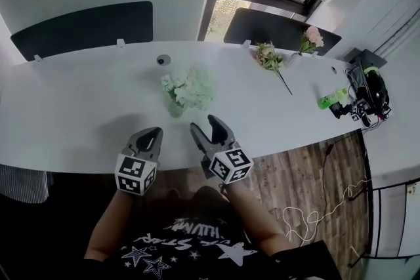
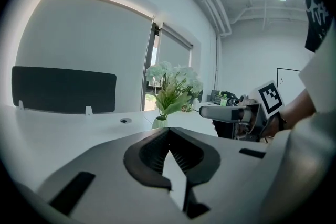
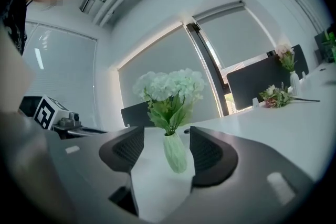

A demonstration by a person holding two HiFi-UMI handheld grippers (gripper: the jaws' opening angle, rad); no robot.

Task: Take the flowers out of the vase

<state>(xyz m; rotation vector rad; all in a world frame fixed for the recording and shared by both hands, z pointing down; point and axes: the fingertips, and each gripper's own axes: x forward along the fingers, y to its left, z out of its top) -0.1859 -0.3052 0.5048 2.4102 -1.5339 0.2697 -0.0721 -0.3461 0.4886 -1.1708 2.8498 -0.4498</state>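
The flowers point(image 1: 190, 87), a pale white-green bunch of soft, frilled heads over broad leaves, are pictured standing upright in the vase point(image 1: 176, 108) near the middle of the smooth white worktop point(image 1: 65, 115). Their stems run straight up from its narrow mouth.

At left, the left tool point(image 1: 153, 133) is held over the worktop's near edge with its ribbed dark pads pressed together and nothing between them. The bunch is found ahead of it and a little to its right. The vase, small, light green and faintly ridged, is set just ahead of both tools.

To its right, the right tool point(image 1: 206, 126) is held level with its jaws spread wide and empty. In the right gripper view the vase is framed in the gap between them, untouched and some way off. Both tools are about equally near. The right one, aimed squarely at the vase, is judged the better placed, and a lift along the upright stems would be called for.

Farther right, a loose spray point(image 1: 270, 57) is laid flat on the worktop, well apart, with a pink bloom point(image 1: 311, 38) stood beyond it.
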